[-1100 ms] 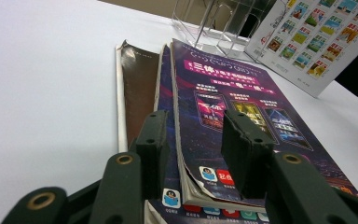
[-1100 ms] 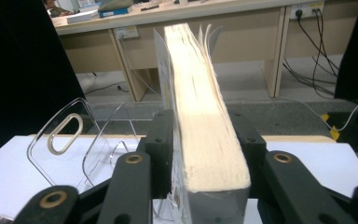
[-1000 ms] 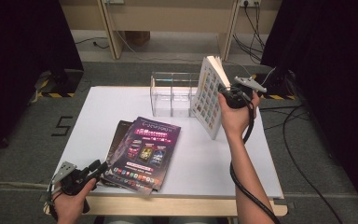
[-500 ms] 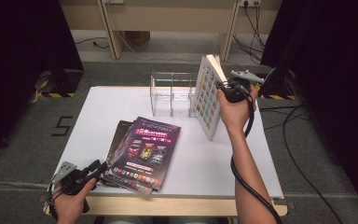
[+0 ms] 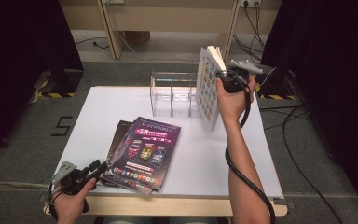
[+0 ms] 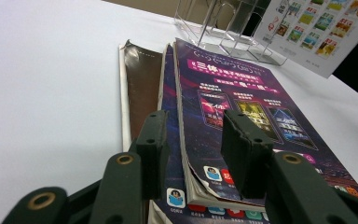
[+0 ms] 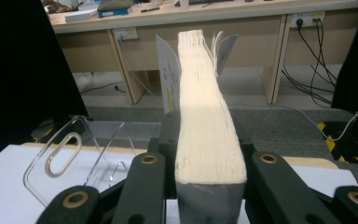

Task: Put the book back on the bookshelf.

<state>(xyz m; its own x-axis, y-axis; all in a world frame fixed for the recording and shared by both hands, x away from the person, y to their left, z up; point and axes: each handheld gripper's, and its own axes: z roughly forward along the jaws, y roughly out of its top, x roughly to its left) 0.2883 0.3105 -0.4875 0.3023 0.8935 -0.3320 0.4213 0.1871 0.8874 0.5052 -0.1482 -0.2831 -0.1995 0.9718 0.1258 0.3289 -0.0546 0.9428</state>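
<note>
My right gripper is shut on a thick white book with a grid of small pictures on its cover. It holds the book upright above the table's far right, beside a clear acrylic rack. Its jaws have just been closing, and in the right gripper view they clamp the book's page block from both sides. My left gripper rests at the front left edge, open. Its jaws straddle the near corner of a purple magazine that tops a small stack.
A dark magazine sticks out under the purple one on the white table. The rack's slots stand just left of the held book. Cables run over the floor at the right, and wooden furniture legs stand behind the table.
My right hand has lifted the book a little higher and its lower corner now hangs above the table. The left gripper and the magazine stack have not moved.
</note>
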